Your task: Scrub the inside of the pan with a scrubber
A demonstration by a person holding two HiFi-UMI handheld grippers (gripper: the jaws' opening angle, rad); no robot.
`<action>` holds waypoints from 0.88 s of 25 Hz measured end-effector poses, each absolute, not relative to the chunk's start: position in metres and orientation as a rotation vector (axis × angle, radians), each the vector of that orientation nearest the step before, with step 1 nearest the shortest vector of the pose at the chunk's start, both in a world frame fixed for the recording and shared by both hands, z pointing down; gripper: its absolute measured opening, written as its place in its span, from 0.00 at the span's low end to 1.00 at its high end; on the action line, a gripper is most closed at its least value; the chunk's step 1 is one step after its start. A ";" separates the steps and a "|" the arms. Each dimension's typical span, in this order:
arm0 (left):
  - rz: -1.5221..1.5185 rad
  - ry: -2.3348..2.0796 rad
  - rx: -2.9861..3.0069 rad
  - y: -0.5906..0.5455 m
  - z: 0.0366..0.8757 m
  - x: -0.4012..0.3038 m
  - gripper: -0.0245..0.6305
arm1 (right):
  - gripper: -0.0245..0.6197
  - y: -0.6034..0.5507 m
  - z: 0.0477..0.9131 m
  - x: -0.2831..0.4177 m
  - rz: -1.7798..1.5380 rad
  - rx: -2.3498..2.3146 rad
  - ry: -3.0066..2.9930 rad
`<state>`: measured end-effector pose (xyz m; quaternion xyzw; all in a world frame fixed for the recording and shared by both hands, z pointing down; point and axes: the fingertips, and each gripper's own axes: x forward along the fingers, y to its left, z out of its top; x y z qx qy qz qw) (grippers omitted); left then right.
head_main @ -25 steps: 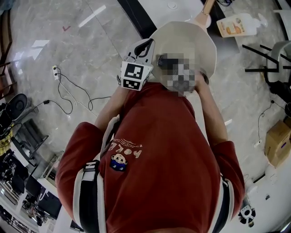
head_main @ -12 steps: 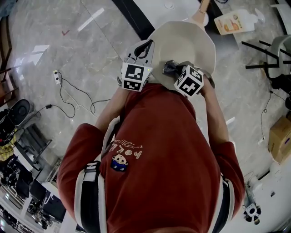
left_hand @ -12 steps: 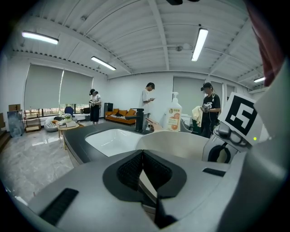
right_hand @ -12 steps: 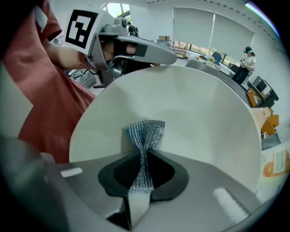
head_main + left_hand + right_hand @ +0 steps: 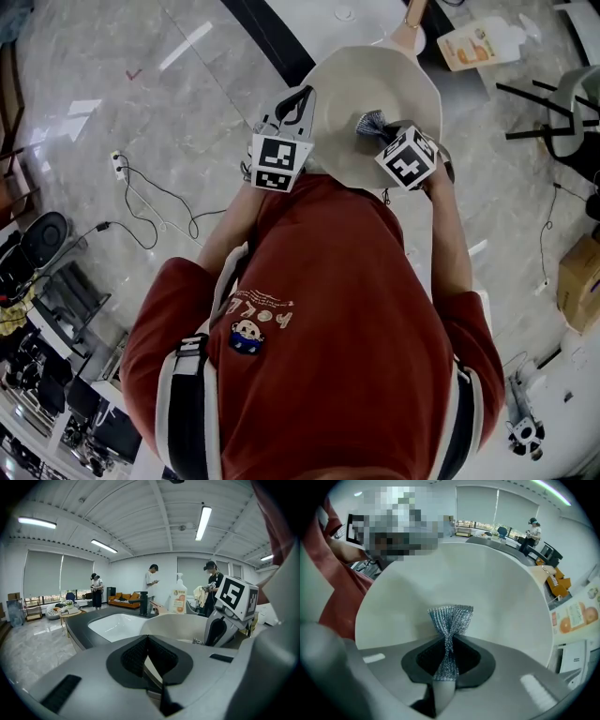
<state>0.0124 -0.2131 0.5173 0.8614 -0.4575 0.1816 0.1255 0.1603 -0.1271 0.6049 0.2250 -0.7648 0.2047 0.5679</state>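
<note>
The pan (image 5: 366,80), cream inside, sits at the near edge of the dark surface (image 5: 82,625), just beside the white sink (image 5: 115,624). Its wooden handle (image 5: 412,21) points away from the person, toward the soap bottle (image 5: 476,44) standing farther along the surface.

The left gripper (image 5: 149,654) has its jaws closed tight on the near rim of the pan, with a thin strip of the cream wall showing between the pads.

The right gripper (image 5: 446,652) reaches into the pan from the person's right. Its jaws are pinched on a silver mesh scrubber (image 5: 451,617), squeezing it narrow at the middle. The scrubber's free end fans out and lies against the pan's inner wall, toward the side nearer the right gripper.
</note>
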 end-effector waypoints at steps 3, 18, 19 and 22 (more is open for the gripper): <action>0.530 -1.333 2.512 -0.213 0.517 0.012 0.05 | 0.14 -0.142 0.606 0.171 0.502 0.616 -1.764; 0.546 -1.364 2.521 -0.212 0.517 0.012 0.05 | 0.14 -0.218 0.605 0.183 0.500 1.056 -1.669; 0.546 -1.363 2.523 -0.212 0.517 0.012 0.05 | 0.14 -0.222 0.605 0.181 0.486 1.076 -1.675; 0.550 -1.358 2.530 -0.212 0.518 0.013 0.05 | 0.14 -0.232 0.605 0.176 0.473 1.135 -1.709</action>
